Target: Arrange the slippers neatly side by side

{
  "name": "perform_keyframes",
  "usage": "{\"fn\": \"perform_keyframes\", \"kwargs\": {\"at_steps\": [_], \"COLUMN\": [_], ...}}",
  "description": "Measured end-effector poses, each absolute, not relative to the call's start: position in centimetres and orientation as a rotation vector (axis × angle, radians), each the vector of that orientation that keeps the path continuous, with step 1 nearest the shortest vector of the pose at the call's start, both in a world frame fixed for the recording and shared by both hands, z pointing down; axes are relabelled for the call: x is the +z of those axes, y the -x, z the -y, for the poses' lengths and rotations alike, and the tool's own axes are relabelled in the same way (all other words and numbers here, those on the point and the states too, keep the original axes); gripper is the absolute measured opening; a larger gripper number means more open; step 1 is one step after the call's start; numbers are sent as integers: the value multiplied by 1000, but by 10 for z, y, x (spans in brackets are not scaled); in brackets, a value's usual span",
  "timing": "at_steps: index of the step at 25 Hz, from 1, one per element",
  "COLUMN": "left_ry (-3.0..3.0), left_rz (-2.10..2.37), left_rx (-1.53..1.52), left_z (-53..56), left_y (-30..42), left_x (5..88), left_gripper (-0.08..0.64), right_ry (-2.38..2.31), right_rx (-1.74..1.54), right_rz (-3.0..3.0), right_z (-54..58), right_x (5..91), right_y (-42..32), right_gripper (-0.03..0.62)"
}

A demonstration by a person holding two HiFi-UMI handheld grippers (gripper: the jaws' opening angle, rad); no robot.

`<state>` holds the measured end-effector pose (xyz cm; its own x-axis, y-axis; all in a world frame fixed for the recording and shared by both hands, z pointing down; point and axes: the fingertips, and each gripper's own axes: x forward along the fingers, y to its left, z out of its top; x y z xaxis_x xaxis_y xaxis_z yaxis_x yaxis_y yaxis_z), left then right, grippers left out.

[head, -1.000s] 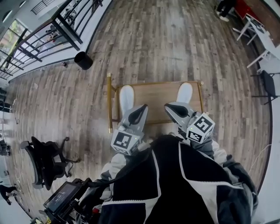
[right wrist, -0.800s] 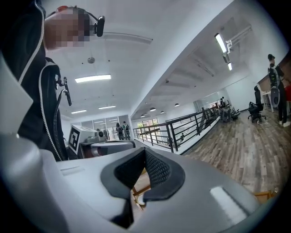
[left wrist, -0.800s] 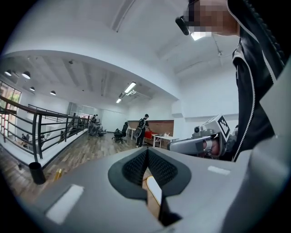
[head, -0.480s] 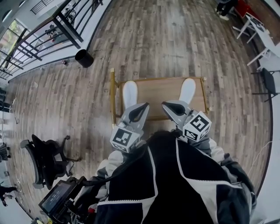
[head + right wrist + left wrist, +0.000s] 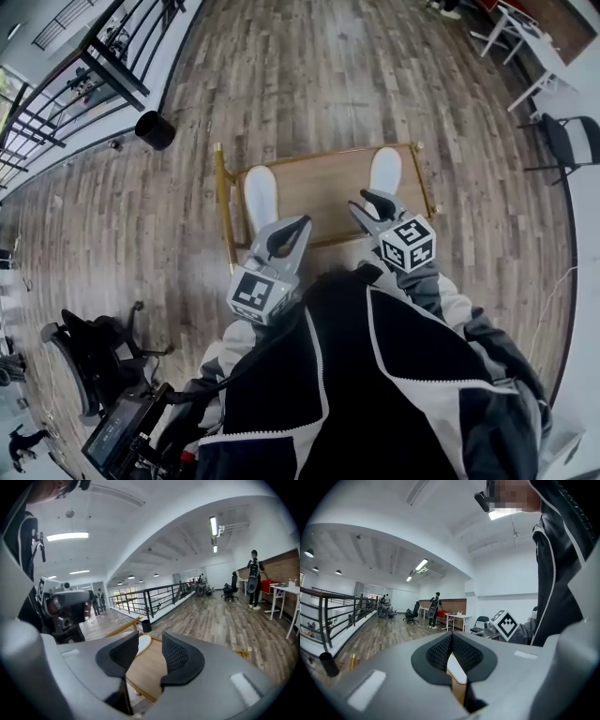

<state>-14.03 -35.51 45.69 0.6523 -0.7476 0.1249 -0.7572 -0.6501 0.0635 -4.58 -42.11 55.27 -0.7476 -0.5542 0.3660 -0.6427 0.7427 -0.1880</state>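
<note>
Two white slippers lie far apart on a low wooden table with a gold frame [image 5: 323, 192], the left slipper [image 5: 261, 197] near its left end and the right slipper [image 5: 384, 171] near its right end. My left gripper [image 5: 298, 223] hovers by the table's near edge, just right of the left slipper, shut with nothing in it [image 5: 451, 641]. My right gripper [image 5: 367, 200] sits just short of the right slipper's heel. Its jaws have just been opening and stand open with nothing between them [image 5: 150, 641]. Far beyond them the left slipper [image 5: 143, 642] shows.
A black bin [image 5: 155, 129] stands on the wood floor beyond the table's left end, near a black railing [image 5: 89, 70]. A black office chair [image 5: 94, 347] is at the left. White tables [image 5: 525, 42] and a black chair [image 5: 567, 141] are at the upper right. A person [image 5: 253, 578] stands far off.
My right gripper has come down toward the right slipper and its jaws have opened. The left gripper has hardly moved. The head view has shifted a little.
</note>
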Motion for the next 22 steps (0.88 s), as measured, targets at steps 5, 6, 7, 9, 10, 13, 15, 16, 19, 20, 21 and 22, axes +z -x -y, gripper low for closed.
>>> {"fn": "perform_keyframes", "kwargs": {"at_steps": [5,6,7,9,10,13,15,16,19,20,21,22], "left_ry": [-2779,-2782,-2784,-2783,-2780,-2766,-2759,-2761,-2755,-2750,-2739,-2725], "left_rz": [1233,1227,1221,1211,1207,1196,1191,1194,1211,1221,1229,1236], "left_rx": [107,104,103,108,112,118,120,124,139,146,152,157], "left_z": [356,357,358,358,357,355,354,355,356,356,357,357], "left_y": [132,129,127,124,122,115,112,111,112,113,114,115], "left_x": [457,457,457,458,460,460,458,459,461,463,463,463], "left_gripper": [18,19,18,20,19,19,19,18,18,18,20,19], "right_ry": [-1055,-1071,-1088,-1135,-1167,-1246,-1268,-1272,-1264,-1258,-1248,-1237], "right_rx": [463,475,493,560,609,713,739,759,848,870,887,898], "right_rz": [2420,2379,2341,2272,2240,2140,2066,2033,1954,1932,1914,1900], "right_z": [456,463,471,484,489,504,514,518,527,529,531,532], "right_x": [615,626,636,657,667,694,711,719,743,750,756,761], "right_y": [-4,-14,-22,-39,-47,-71,-85,-92,-108,-112,-115,-117], "right_gripper": [167,173,175,187,192,205,207,207,207,207,207,207]}}
